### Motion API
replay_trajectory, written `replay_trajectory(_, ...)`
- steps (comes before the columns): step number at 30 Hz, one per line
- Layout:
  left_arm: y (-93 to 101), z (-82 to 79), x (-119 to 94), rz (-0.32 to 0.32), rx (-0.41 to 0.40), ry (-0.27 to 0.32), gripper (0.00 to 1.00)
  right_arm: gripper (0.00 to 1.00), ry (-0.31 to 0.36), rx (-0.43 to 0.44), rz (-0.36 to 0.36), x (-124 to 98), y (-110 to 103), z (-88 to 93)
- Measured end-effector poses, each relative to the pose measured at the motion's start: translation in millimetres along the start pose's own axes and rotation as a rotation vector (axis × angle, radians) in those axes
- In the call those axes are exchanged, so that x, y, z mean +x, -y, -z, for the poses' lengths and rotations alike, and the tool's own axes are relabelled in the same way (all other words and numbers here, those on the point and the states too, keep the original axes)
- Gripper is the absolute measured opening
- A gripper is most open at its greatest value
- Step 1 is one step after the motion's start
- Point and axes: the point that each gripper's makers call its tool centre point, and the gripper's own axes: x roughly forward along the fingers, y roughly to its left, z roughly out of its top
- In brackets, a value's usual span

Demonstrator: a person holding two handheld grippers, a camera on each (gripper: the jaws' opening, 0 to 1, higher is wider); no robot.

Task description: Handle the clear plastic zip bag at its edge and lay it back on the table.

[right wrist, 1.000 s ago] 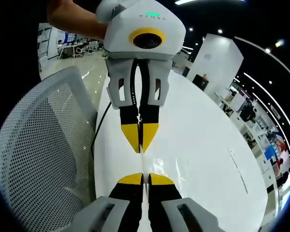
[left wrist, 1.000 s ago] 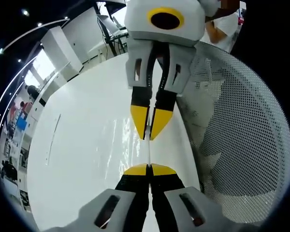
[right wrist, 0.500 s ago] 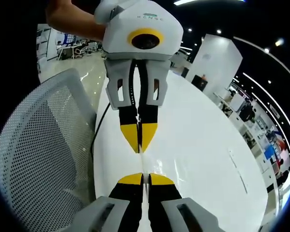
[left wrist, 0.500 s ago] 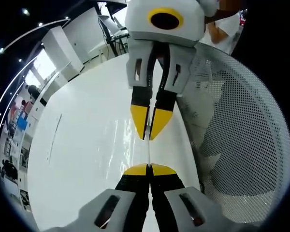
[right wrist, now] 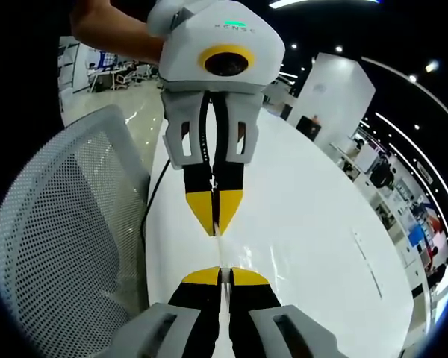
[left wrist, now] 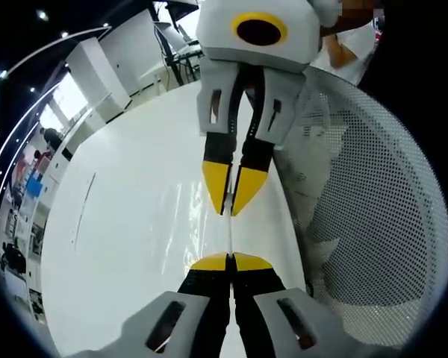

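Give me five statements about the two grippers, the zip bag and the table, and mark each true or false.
1. The left gripper is shut on the clear zip bag. True.
2. The right gripper hangs open with nothing in it. False: it is shut on the bag's edge.
3. The two grippers face each other, tips close, the bag's edge stretched between them. True.
4. The bag lies flat on the white table, released. False: both grippers hold it above the table.
5. A mesh chair stands beside the table. True.
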Motion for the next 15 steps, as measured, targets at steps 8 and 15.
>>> replay_trajectory(8,0.1,-0.7,0.0,0.0,0.001,-0.002,0.0,0.0,-0.002,-0.002,-0.002,0.0,-0.1,0.2)
replay_trajectory(15,-0.7,-1.9,0.8,0.002,0.004,-0.001,0.0,0.0,-0.004,-0.002,-0.002,-0.7,0.8,1.3)
